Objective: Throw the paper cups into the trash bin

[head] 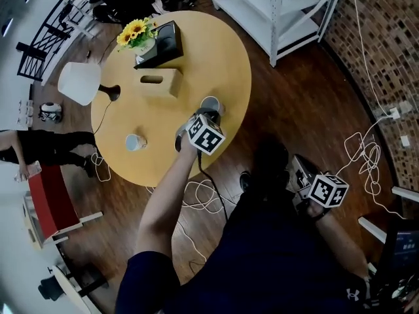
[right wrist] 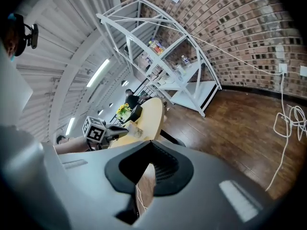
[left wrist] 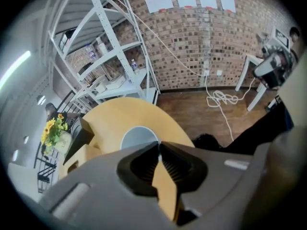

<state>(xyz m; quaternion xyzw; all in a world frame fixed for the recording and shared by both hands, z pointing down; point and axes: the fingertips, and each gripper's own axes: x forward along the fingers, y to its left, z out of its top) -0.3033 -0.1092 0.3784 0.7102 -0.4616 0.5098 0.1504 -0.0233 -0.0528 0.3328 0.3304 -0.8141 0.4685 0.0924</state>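
One paper cup (head: 211,104) stands open side up near the right edge of the round yellow table (head: 222,51). My left gripper (head: 209,115) reaches over the table to it. In the left gripper view the jaw tips (left wrist: 159,145) meet on the near rim of that cup (left wrist: 136,137), shut on it. A second paper cup (head: 135,142) stands at the table's near left. My right gripper (head: 298,172) hangs off the table beside my leg, above the wooden floor; its jaws (right wrist: 150,145) are shut and hold nothing. No trash bin shows in any view.
On the table are a wooden tissue box (head: 157,82) and a black box with sunflowers (head: 135,33). A white shelf rack (head: 275,5) stands behind. Cables (head: 363,152) lie on the floor to the right. A red chair (head: 49,201) and a person (head: 39,148) are at the left.
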